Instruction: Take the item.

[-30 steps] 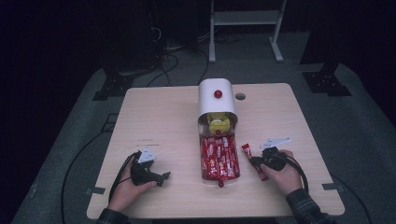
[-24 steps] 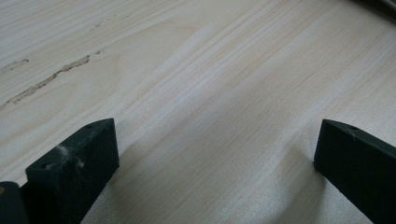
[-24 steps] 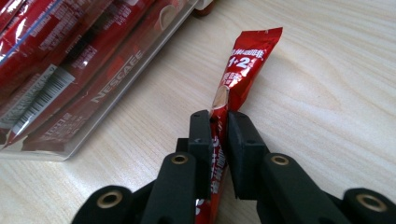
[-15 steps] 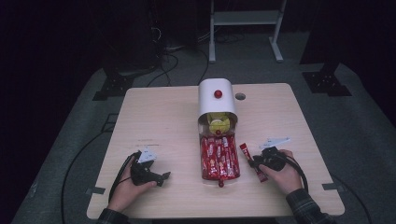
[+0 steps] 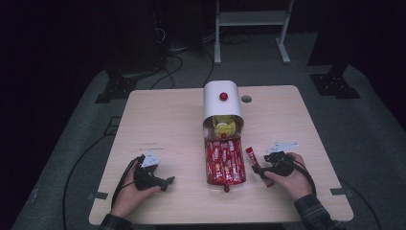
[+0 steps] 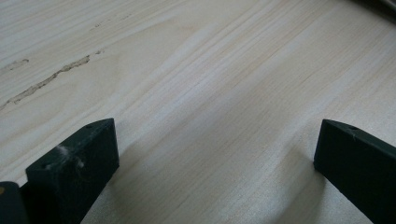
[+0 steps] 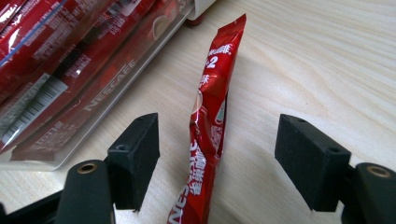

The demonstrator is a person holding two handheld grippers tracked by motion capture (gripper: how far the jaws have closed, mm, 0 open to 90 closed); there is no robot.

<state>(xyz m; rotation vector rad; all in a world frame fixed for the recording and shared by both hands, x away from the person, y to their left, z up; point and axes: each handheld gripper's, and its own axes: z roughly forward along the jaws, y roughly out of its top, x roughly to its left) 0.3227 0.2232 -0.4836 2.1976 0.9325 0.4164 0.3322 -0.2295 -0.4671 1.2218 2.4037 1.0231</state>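
High view: clear tray (image 5: 209, 178) holds red sachets (image 5: 224, 160); both grippers' fingers spread, empty

"NESCAFÉ" on packed red sachets (image 7: 79, 79); loose sachet (image 7: 208, 135) shows "2" and partial "Nes"

You have a pale wooden table (image 5: 167, 124) with a round hole (image 5: 246, 99) near its far edge, standing on grey carpet (image 5: 373, 129). A white metal frame (image 5: 251, 19) stands behind, cables (image 5: 177, 62) trailing nearby.

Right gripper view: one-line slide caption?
Open hand-held gripper straddling a red Nescafé stick on the table, beside a clear tray of more sticks.
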